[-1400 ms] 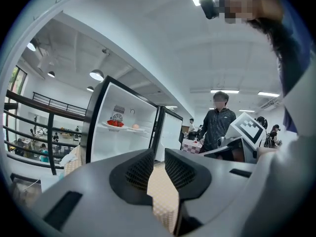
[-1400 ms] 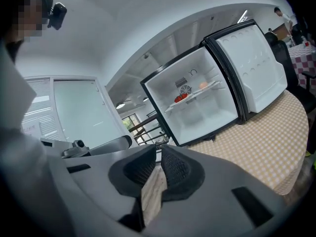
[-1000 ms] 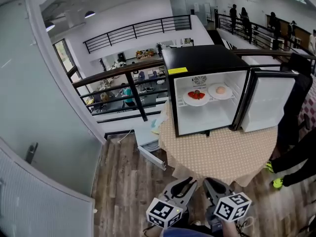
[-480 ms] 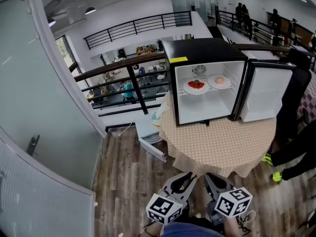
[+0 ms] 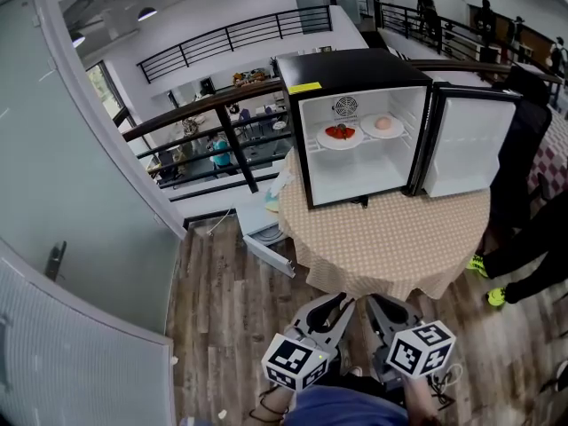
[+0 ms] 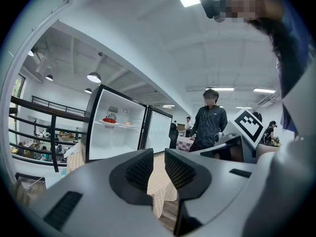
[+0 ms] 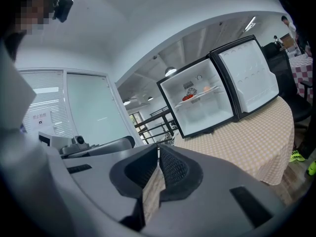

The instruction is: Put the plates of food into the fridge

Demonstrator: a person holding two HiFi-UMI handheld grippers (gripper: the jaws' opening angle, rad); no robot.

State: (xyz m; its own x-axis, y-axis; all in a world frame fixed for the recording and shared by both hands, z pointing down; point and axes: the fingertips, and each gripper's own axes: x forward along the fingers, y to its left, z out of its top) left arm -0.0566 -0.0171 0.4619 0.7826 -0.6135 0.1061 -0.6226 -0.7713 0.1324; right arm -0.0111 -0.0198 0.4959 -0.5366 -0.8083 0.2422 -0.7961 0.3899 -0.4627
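A black mini fridge (image 5: 355, 122) stands on the round table (image 5: 390, 238) with its door (image 5: 466, 140) swung open to the right. On its upper shelf sit two white plates, one with red food (image 5: 339, 135) and one with a pale pink item (image 5: 382, 125). Both grippers hang low in front of me, well short of the table. My left gripper (image 5: 335, 302) (image 6: 159, 154) has its jaws a narrow gap apart with nothing between them. The right gripper (image 5: 377, 302) (image 7: 158, 149) is shut and empty. The fridge (image 7: 202, 102) also shows in the right gripper view.
A person in a dark jacket (image 6: 210, 125) stands to the right of the table, with bright yellow-green shoes (image 5: 484, 264). A dark railing (image 5: 222, 114) runs behind the fridge, a glass wall (image 5: 71, 193) rises at left, and wood floor (image 5: 231, 327) lies below.
The head view has shifted, so the fridge and table now sit a little further left and higher. Both grippers stay at the bottom of the view.
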